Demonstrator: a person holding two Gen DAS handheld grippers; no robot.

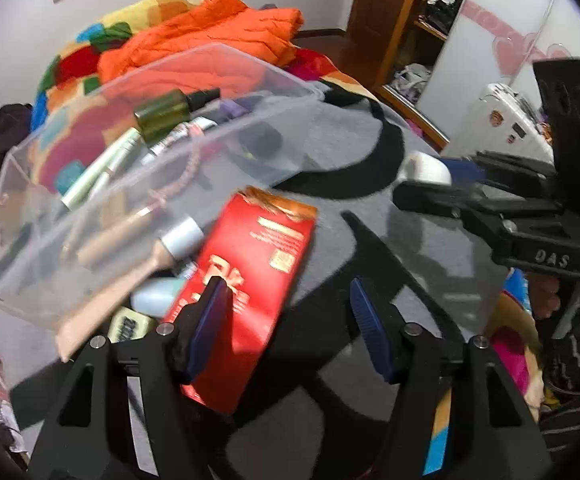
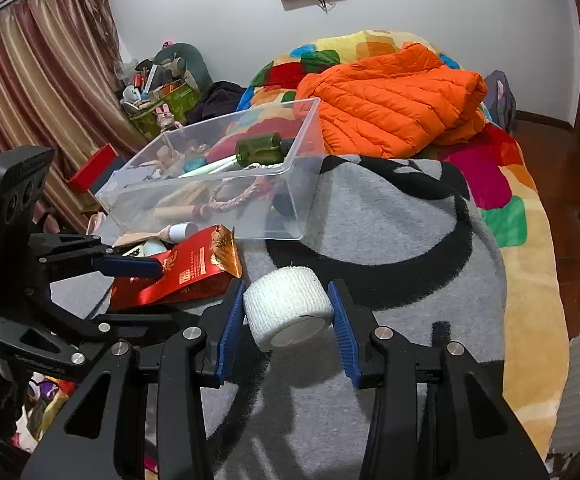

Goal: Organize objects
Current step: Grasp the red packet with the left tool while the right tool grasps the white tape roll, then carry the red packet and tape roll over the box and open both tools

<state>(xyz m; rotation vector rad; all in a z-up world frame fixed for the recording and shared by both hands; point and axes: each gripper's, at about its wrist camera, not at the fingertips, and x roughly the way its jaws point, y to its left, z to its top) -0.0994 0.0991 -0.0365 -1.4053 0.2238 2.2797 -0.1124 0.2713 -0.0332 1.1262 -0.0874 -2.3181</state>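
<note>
A clear plastic bin (image 2: 298,200) (image 1: 89,216) stands on a grey and black blanket and holds a green bottle (image 2: 259,150), tubes and a pink cord. My right gripper (image 2: 287,312) is shut on a white bandage roll (image 2: 285,306), held just above the blanket in front of the bin. The roll also shows in the left wrist view (image 1: 426,168). My left gripper (image 1: 290,320) is open over a red foil packet (image 1: 249,280) (image 2: 185,276) lying beside the bin, its left finger above the packet. A wooden-handled brush (image 1: 121,280) and small bottles lie by the packet.
An orange down jacket (image 2: 398,100) lies on a patchwork quilt (image 2: 506,200) behind the bin. A cluttered stand with boxes (image 2: 161,92) and a curtain are at far left. A wardrobe (image 1: 430,20) and white appliance (image 1: 506,120) stand to the right.
</note>
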